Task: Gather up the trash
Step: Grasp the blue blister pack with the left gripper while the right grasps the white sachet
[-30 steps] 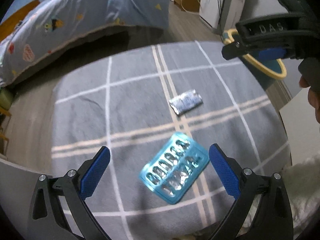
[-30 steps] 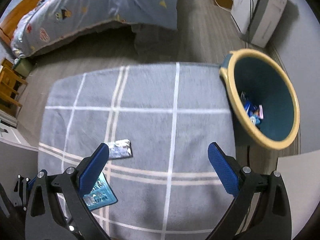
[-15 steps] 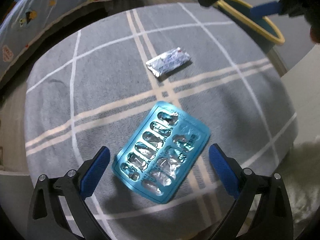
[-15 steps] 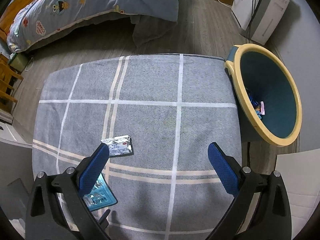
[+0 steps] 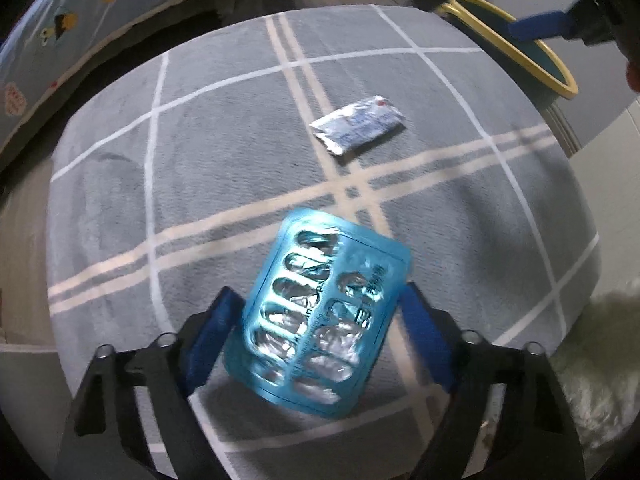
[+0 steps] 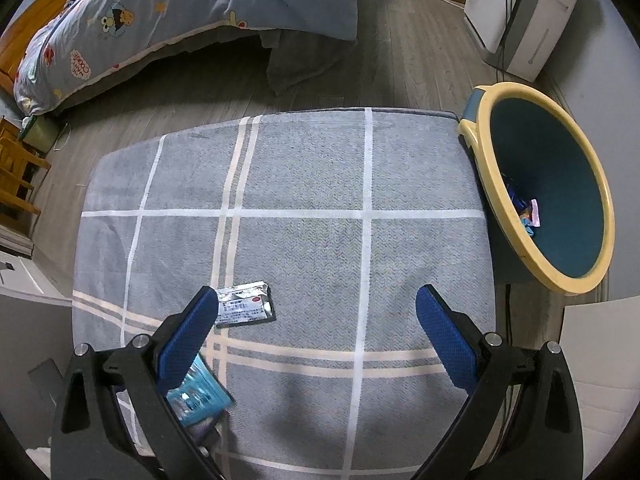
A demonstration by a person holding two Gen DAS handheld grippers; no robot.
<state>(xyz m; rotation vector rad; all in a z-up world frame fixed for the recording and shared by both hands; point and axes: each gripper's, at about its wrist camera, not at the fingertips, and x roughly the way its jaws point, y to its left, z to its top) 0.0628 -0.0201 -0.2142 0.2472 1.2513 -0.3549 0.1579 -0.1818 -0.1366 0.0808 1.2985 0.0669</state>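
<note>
A blue blister pack (image 5: 320,320) lies tipped up between the fingers of my left gripper (image 5: 318,294). The jaws are closing, and both blue pads touch its edges. In the right wrist view the blister pack (image 6: 200,392) shows partly behind the left finger. A silver foil sachet (image 5: 358,125) rests flat on the grey checked rug (image 6: 300,184), farther out. My right gripper (image 6: 317,296) hangs open above the rug with nothing between its fingers, and the foil sachet (image 6: 244,307) is by its left fingertip. A teal bin with a yellow rim (image 6: 486,168) stands off the rug's right edge and holds some wrappers.
A bed with a blue patterned quilt (image 6: 200,8) runs along the far left. A white appliance (image 6: 520,12) with cables stands at the far right. Wooden furniture (image 6: 16,176) sits at the left edge. A white fluffy cover (image 5: 600,360) borders the rug's near right.
My left gripper has dropped towards the rug and its jaws have narrowed onto the blister pack, which has turned and tipped up. The right gripper has stayed about where it was.
</note>
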